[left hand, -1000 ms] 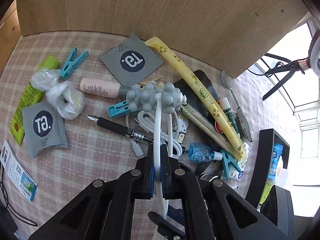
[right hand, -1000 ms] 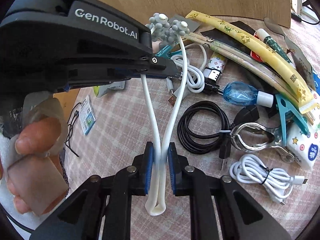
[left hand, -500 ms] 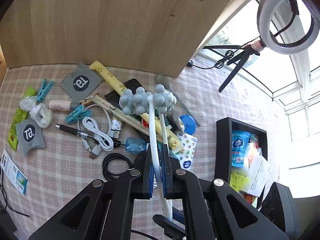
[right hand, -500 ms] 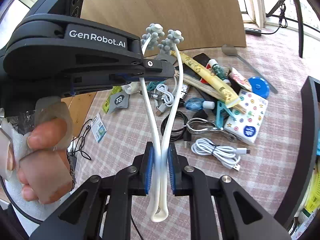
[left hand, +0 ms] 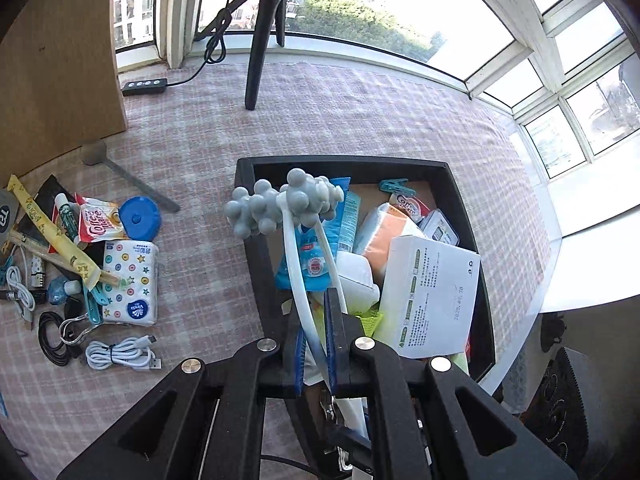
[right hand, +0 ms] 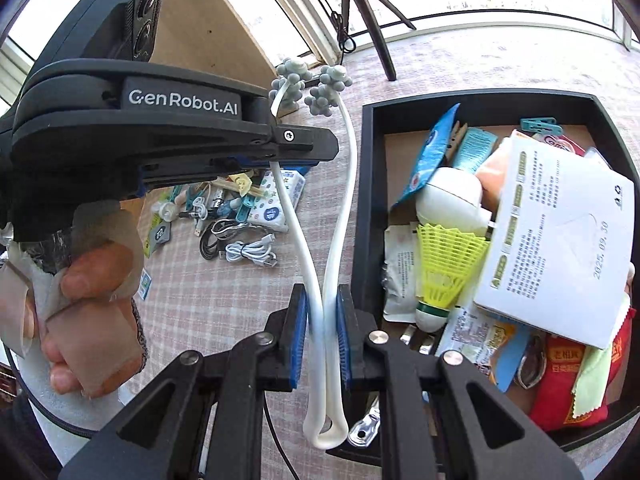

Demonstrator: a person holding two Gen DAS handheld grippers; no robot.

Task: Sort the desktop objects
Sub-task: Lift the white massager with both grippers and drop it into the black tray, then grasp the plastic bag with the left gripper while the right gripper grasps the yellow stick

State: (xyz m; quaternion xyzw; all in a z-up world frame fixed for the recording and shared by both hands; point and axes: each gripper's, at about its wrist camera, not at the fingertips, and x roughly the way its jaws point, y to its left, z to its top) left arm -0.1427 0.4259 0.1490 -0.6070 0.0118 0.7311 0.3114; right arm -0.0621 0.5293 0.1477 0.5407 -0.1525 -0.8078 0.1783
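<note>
1. White plastic arms of the massager point(right hand: 326, 264) sit clamped between the blue pads of our right gripper point(right hand: 323, 330); the closed loop end of the massager hangs just behind the pads, toward the camera.
2. We have our left gripper point(left hand: 316, 332) around one of the two arms further up. Its jaws have just been opening a little: in the left wrist view the white arm still lies between the blue pads, against the left one, with a slim gap on the other side.
3. We see the massager's point(left hand: 296, 248) two grey knobbed heads point(left hand: 280, 208) fanned out ahead of the left gripper, hanging in the air over the left wall of the black tray point(left hand: 256, 248).
4. From the right wrist view the left gripper point(right hand: 280, 160) crosses the picture from the left, with a hand point(right hand: 84, 300) wrapped round its handle.
5. We find the black tray point(right hand: 366, 200) just right of the massager, already crowded: a white box point(right hand: 560, 240) on top, a yellow shuttlecock point(right hand: 444, 268), a white bottle point(right hand: 452, 196), a blue packet point(right hand: 432, 152) and a red pouch point(right hand: 568, 384).
6. Further left on the pink checked cloth point(left hand: 360, 120) we see the unsorted heap: a tissue pack point(left hand: 130, 280) with stars and buttons, a blue round tape point(left hand: 140, 218), a white cable point(left hand: 120, 354), a black cable point(left hand: 50, 340) and a long yellow sachet point(left hand: 52, 232).
7. Beyond the cloth we see a black tripod leg point(left hand: 260, 44) and the bright window.
</note>
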